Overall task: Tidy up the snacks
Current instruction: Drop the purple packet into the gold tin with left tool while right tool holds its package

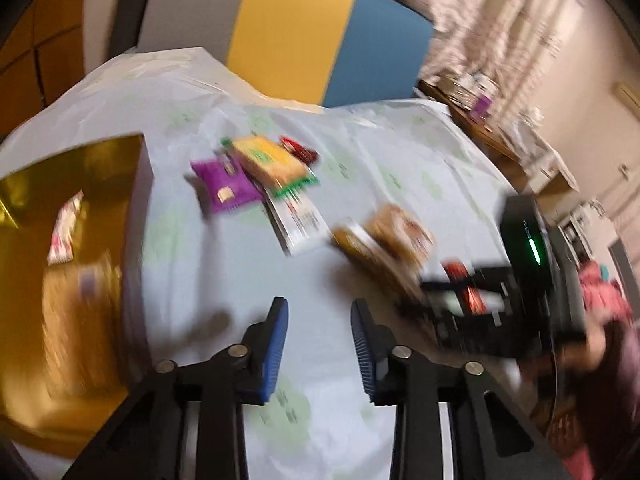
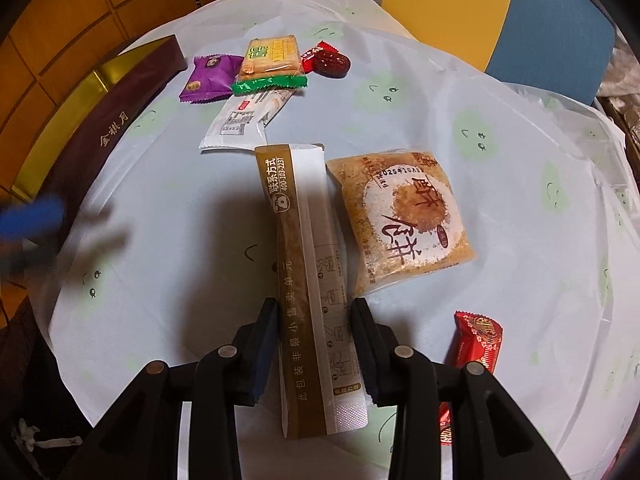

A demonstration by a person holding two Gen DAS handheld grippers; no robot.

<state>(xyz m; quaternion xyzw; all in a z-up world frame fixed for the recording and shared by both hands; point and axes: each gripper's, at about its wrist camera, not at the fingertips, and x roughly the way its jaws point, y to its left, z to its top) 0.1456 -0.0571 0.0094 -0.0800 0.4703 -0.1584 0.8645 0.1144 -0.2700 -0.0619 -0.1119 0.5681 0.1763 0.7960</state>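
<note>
You've got a round bench (image 2: 400,128) under a pale cloth with little green faces, with yellow and blue chair backs behind it. Biggest thing is the gold-lined gift box (image 2: 100,120) on the left edge; a pink-and-white packet (image 1: 66,228) already lies inside it. Next, the long brown-and-white sachet (image 2: 308,280) lies flat mid-bench, and your right gripper (image 2: 314,320) has its jaws spread on either side of it, not squeezing. The round pastry pack (image 2: 404,220) sits just right of the sachet. Further back are a white packet (image 2: 244,120), cracker pack (image 2: 272,58), purple packet (image 2: 208,78) and red date candy (image 2: 328,62), bunched together. A red candy (image 2: 478,340) lies near you. Your left gripper (image 1: 318,320) hangs over bare cloth, jaws apart, holding nothing.
</note>
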